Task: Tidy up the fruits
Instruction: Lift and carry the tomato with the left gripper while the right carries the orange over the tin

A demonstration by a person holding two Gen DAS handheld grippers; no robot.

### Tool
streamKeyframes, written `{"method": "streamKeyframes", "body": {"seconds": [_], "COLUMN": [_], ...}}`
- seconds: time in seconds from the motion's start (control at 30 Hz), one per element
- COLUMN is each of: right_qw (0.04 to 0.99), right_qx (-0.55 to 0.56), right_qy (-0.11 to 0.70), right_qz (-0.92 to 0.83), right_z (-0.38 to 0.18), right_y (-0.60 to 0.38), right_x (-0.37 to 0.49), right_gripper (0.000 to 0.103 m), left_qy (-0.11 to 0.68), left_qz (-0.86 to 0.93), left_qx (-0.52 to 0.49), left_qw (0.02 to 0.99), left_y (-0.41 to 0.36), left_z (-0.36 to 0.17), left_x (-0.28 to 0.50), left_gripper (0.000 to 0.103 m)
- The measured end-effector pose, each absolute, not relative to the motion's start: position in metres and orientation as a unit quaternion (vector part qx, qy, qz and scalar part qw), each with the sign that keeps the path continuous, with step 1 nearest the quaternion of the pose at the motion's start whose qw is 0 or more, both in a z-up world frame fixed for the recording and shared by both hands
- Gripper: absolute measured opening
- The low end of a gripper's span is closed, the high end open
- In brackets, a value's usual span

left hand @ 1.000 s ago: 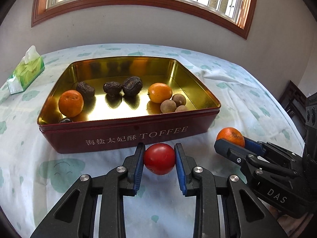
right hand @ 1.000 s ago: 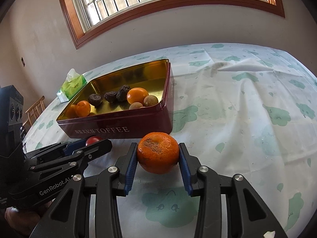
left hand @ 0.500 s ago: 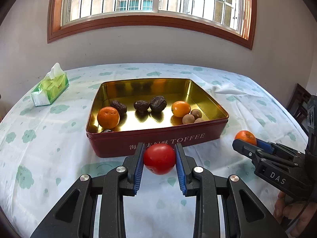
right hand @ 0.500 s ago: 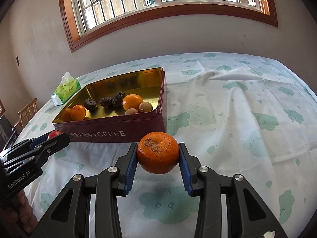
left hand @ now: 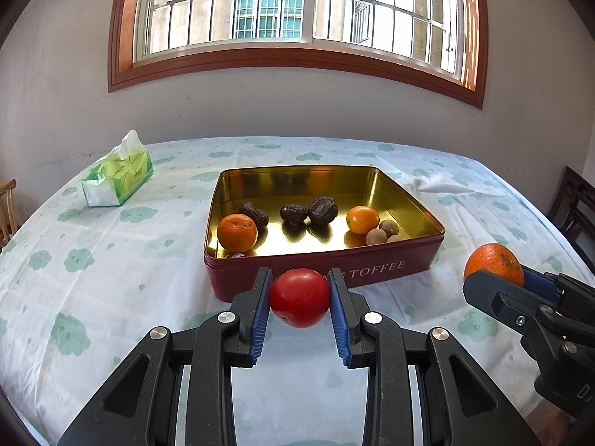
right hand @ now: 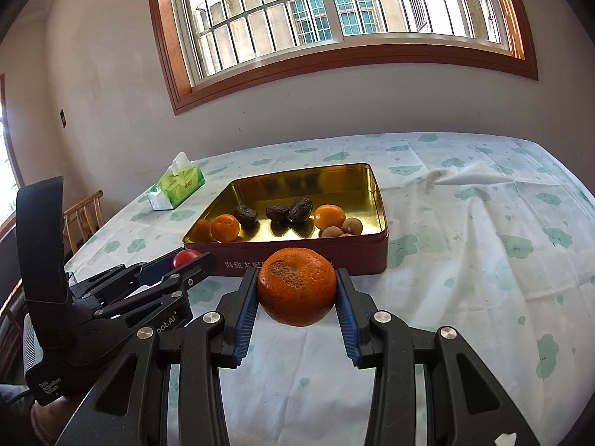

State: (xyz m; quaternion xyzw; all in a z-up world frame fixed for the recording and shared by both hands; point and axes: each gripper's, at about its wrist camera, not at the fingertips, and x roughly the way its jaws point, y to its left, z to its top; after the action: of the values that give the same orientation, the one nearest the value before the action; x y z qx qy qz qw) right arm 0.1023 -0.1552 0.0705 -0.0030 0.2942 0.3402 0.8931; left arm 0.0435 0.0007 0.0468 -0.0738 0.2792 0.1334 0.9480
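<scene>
1. Two oranges, three dates and some longans lie in the toffee tin (left hand: 386, 269) on the table; a tissue pack (left hand: 118, 179) sits far left.
2. Left gripper (left hand: 299, 299) clamps a tomato (left hand: 299, 297) just before the tin's near wall.
3. Right gripper (right hand: 296, 291) clamps an orange (right hand: 296, 286), level, to the right.

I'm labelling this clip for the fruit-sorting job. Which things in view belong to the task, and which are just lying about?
Belongs to the job:
- tomato, held in the left gripper
- large orange, held in the right gripper
- toffee tin, holding oranges, dates and longans

Just lying about:
- tissue pack
- tablecloth
- wooden chair
</scene>
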Motion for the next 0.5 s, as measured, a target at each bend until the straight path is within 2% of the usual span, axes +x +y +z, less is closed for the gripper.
{"method": "streamKeyframes", "body": {"seconds": [0.5], "right_qw": [0.904], "right_qx": [-0.014], "right_qy": [0.263], "right_qz": [0.338], "right_z": [0.094], "right_y": [-0.145], "right_x": [0.080], "right_gripper": [0.037], "left_qy": [0.253], "left_qz": [0.152], "left_qx": [-0.081], "left_qw": [0.952], "left_y": [0.016], "left_z": [0.058], "left_x": [0.019], "left_gripper": [0.031]}}
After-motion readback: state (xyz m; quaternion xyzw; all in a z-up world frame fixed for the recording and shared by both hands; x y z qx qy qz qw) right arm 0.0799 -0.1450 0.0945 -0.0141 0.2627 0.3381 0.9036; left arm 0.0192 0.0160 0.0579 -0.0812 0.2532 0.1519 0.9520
